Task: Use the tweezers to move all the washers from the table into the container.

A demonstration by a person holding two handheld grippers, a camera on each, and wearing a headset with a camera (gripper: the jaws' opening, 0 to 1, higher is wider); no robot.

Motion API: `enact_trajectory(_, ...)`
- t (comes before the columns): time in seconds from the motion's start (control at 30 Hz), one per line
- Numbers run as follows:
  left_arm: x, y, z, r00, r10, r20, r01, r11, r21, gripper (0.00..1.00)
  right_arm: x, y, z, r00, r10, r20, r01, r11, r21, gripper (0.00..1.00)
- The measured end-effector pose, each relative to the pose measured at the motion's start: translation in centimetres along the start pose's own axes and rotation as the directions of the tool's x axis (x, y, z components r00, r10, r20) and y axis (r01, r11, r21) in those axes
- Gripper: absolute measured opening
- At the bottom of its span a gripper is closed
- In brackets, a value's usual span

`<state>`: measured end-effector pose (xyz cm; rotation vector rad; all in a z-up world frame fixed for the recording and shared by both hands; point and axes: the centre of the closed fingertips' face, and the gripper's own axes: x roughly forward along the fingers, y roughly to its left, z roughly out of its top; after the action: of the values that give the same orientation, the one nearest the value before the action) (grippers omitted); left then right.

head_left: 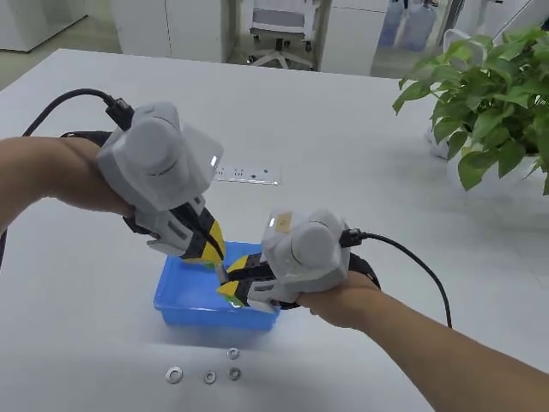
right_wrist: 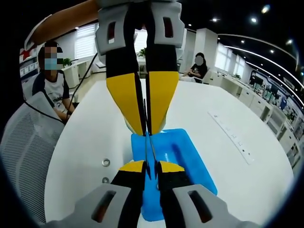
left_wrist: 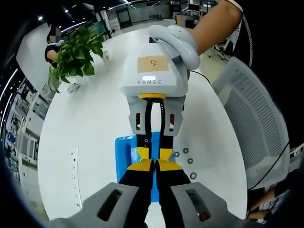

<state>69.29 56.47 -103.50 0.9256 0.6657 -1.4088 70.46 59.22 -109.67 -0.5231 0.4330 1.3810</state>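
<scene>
A blue container [head_left: 182, 296] sits on the white table, with several small metal washers [head_left: 209, 377] loose on the table in front of it. My left gripper [head_left: 218, 256] and right gripper [head_left: 228, 288] meet tip to tip just above the container. Thin metal tweezers [right_wrist: 147, 137] run between them, and both pairs of jaws are shut on the tweezers. The left gripper view looks along my left gripper [left_wrist: 155, 162] at the container [left_wrist: 123, 147] and the washers [left_wrist: 190, 160] beside it. In the right gripper view, my right gripper [right_wrist: 151, 164] faces the container [right_wrist: 190, 152], with two washers [right_wrist: 105, 163] to its left.
A white power strip [head_left: 247, 174] lies on the table behind the grippers. A potted plant [head_left: 489, 103] stands at the table's right edge. An office chair [head_left: 279, 34] is beyond the far edge. Cables trail from both grippers.
</scene>
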Motion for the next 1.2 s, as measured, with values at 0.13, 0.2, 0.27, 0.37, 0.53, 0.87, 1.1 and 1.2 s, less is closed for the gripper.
enact_trajectory(0.13,-0.4,-0.4,0.4,1.0000,0.003,0.000,-0.003,1.000,-0.002,0.06,-0.4,0.5,0.4,0.9999,-0.006,0.008,0.006,1.000,-0.004,0.11)
enact_trajectory(0.2,-0.5,-0.7,0.5,1.0000,0.002,-0.003,-0.002,1.000,-0.003,0.06,-0.5,0.7,0.5,0.9999,-0.007,0.011,0.007,1.000,-0.006,0.12)
enact_trajectory(0.27,-0.6,-1.0,0.6,1.0000,0.002,-0.005,-0.003,1.000,-0.003,0.06,-0.7,1.0,0.6,0.9999,-0.007,0.013,0.007,1.000,-0.009,0.12)
enact_trajectory(0.37,-0.8,-1.4,0.9,1.0000,0.000,-0.008,0.000,1.000,-0.001,0.06,-1.0,1.5,0.7,0.9998,-0.008,0.017,0.008,1.000,-0.012,0.12)
enact_trajectory(0.53,-0.8,-2.1,1.1,0.9999,-0.004,-0.015,0.004,1.000,0.003,0.06,-1.3,2.3,0.7,0.9997,-0.009,0.022,0.010,1.000,-0.015,0.12)
enact_trajectory(0.87,-0.3,-3.6,1.4,0.9996,-0.021,-0.022,0.021,1.000,0.004,0.06,-1.5,3.8,0.1,0.9998,-0.001,0.021,0.001,1.000,-0.013,0.12)
enact_trajectory(1.1,0.2,-4.8,1.2,0.9994,-0.029,-0.019,0.028,1.000,-0.003,0.06,-1.4,5.0,-0.5,0.9998,0.004,0.019,-0.004,1.000,-0.005,0.12)
enact_trajectory(1.2,0.6,-5.3,1.1,0.9993,-0.031,-0.020,0.031,1.000,-0.006,0.06,-1.3,5.6,-1.0,0.9999,0.009,0.014,-0.009,1.000,0.000,0.12)
